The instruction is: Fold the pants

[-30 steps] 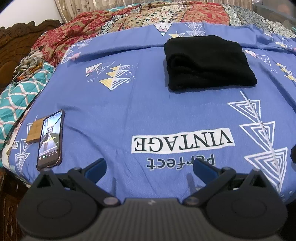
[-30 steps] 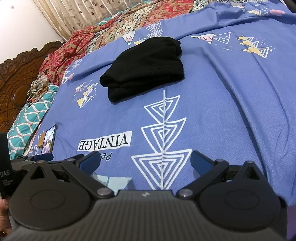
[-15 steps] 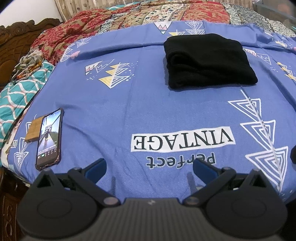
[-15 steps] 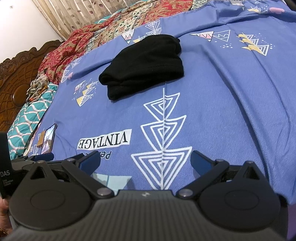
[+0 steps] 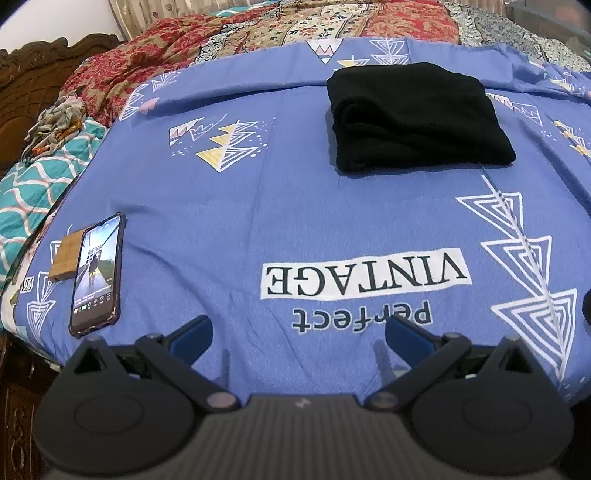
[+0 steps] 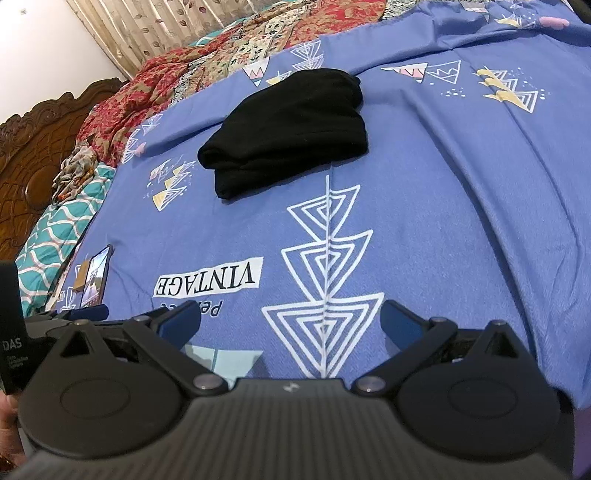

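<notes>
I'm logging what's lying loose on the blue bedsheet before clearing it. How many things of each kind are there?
Folded black pants: 1
Phone: 1
Small wooden block, beside the phone: 1
Total: 3
Both grippers, left and right, are open and hold nothing.

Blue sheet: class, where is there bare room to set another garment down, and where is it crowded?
Free: between the pants and phone, and right of the pants in the right wrist view. Crowded: the phone's corner and the quilts behind.
</notes>
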`<state>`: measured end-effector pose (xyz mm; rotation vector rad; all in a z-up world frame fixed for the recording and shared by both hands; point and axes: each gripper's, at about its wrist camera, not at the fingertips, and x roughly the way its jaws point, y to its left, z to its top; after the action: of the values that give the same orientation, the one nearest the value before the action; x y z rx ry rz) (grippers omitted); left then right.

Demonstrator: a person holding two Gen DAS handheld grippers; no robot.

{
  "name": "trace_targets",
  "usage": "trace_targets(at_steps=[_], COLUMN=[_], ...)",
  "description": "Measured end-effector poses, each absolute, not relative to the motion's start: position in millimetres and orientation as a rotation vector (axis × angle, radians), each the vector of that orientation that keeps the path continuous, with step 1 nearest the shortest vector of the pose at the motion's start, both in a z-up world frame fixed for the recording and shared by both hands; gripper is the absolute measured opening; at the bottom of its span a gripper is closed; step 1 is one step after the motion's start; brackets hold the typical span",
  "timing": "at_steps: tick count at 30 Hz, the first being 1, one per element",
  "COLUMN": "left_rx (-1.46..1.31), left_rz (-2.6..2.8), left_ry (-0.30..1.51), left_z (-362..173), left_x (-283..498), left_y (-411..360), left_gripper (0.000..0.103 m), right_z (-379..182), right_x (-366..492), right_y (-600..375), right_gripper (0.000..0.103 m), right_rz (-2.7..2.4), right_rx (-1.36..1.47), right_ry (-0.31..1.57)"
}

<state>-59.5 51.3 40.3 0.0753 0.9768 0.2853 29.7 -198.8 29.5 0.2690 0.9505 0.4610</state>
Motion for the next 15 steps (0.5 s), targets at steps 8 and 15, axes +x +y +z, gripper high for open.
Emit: trace_targets(at_steps=[8,15], left_rx=[0.072,0.069], left_rz=[0.281,0.278], left_ry=[0.975,0.974], left_z=[40.1,40.7], left_x=[-59.3,-58.9], left_y=[50.6,51.2], left_gripper=[0.103,0.103], right_z=[31.3,31.2], right_x=[30.8,31.2], right_y=[-199.2,-199.2], right_gripper=[0.103,0.103], right_rz=[0.462,0.461], right_rx=[0.266,0.266], right_ry=[0.952,0.955])
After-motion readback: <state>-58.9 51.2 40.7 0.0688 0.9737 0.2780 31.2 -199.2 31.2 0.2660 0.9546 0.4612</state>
